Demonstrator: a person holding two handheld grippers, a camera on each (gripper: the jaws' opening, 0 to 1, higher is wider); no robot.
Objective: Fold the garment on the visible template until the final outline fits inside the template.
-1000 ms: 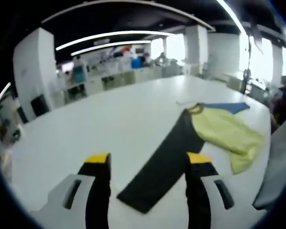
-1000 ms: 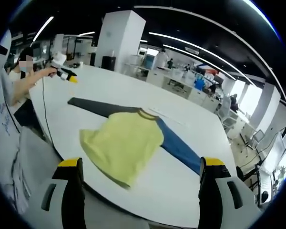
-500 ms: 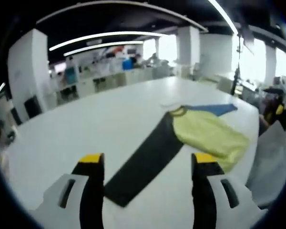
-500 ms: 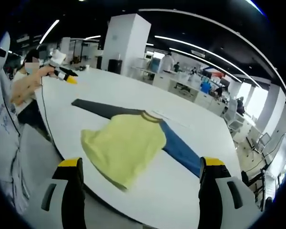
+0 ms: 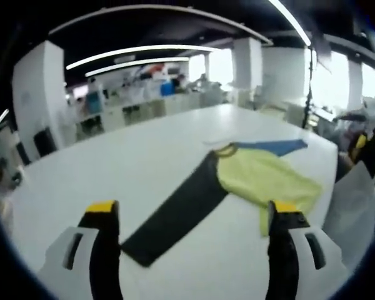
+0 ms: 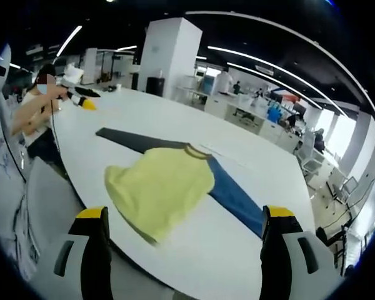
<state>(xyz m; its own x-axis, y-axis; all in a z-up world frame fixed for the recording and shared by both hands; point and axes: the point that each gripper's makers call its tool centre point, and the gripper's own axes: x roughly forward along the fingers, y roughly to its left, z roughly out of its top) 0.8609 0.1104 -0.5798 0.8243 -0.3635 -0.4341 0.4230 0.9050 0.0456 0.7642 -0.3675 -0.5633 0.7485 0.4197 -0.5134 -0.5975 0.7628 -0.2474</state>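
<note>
White oval table (image 5: 112, 169) is carrying the yellow shirt with one black and one blue sleeve (image 6: 165, 187), flat, unfolded. You're widening the left gripper (image 5: 194, 215) over the black sleeve; right gripper (image 6: 184, 215) hanging released, empty.

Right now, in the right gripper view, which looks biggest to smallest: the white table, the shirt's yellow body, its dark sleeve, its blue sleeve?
1. White table
2. Yellow body
3. and 4. Dark sleeve and blue sleeve look alike; the blue one lies nearer the camera, so no ranking.
</note>
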